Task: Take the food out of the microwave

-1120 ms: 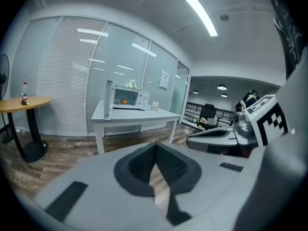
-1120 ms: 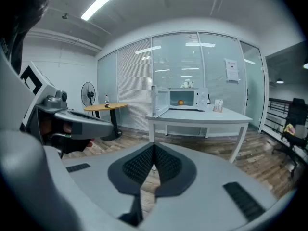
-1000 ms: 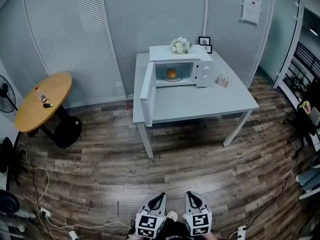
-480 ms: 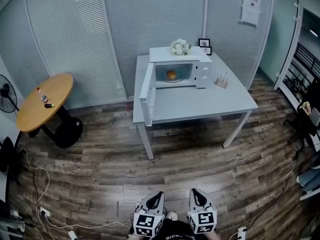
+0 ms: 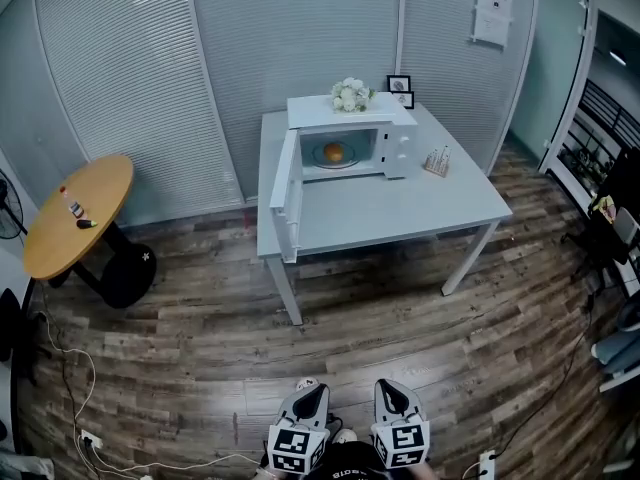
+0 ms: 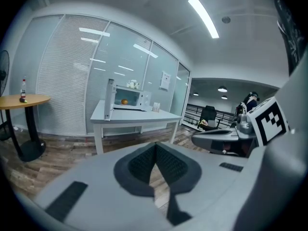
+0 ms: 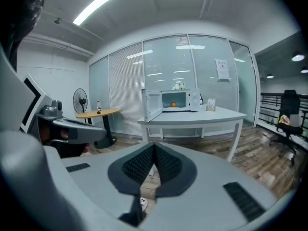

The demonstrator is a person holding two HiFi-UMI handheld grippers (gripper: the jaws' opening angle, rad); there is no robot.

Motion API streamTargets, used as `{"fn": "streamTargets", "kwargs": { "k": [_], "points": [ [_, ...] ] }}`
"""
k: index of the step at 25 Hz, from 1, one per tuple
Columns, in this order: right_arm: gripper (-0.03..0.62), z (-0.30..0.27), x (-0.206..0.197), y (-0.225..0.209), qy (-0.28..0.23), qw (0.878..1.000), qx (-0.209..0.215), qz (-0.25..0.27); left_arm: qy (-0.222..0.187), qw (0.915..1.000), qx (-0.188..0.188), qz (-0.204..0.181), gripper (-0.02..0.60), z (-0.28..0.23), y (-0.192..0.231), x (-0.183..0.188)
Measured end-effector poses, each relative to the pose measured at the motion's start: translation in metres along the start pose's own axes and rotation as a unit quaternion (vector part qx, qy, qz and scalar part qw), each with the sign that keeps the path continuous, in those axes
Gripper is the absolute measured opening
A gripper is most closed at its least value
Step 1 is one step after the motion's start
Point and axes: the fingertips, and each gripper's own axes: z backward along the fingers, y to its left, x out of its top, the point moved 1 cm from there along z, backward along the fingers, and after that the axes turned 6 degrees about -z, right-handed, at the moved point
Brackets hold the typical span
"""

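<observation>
A white microwave (image 5: 345, 138) stands at the back of a grey table (image 5: 400, 208), far ahead of me. Its door (image 5: 283, 193) hangs wide open to the left. Inside, an orange piece of food (image 5: 334, 152) rests on the glass plate. My left gripper (image 5: 318, 393) and right gripper (image 5: 385, 390) sit side by side at the bottom edge, over the wooden floor, well short of the table. Both are shut with nothing between the pads. The left gripper view shows its gripper (image 6: 155, 150) and the distant food (image 6: 124, 101). The right gripper view shows its gripper (image 7: 154, 150) and the food (image 7: 173, 104).
White flowers (image 5: 350, 94) and picture frames (image 5: 399, 85) sit on and behind the microwave. A small holder (image 5: 435, 160) stands to its right. A round wooden table (image 5: 75, 213) with a bottle is at the left, cables (image 5: 70, 368) trail on the floor, chairs (image 5: 610, 233) at right.
The whole room has slid a little leftward in the head view as the person shifted. Both grippers stay low at the bottom edge, still shut and empty.
</observation>
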Motion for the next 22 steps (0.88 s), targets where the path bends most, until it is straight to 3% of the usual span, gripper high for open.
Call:
{"fn": "streamTargets", "kwargs": {
  "k": [7, 12, 17, 22],
  "points": [
    [0.003, -0.042, 0.021, -0.021, 0.006, 0.999, -0.036, -0.019, -0.005, 0.9991, -0.039, -0.018, 0.008, -0.05, 0.027, 0.032],
    [0.003, -0.084, 0.048, -0.026, -0.002, 0.999, -0.049, -0.008, -0.003, 0.9989, -0.042, -0.021, 0.008, -0.087, 0.065, 0.048],
    [0.003, -0.121, 0.068, -0.036, -0.005, 0.997, -0.07, -0.029, -0.01, 0.9964, -0.066, -0.053, 0.008, -0.119, 0.092, 0.066],
    [0.003, -0.152, 0.084, -0.035, -0.013, 0.995, -0.089, -0.039, -0.009, 0.995, -0.087, -0.047, 0.008, -0.142, 0.119, 0.079]
  ]
}}
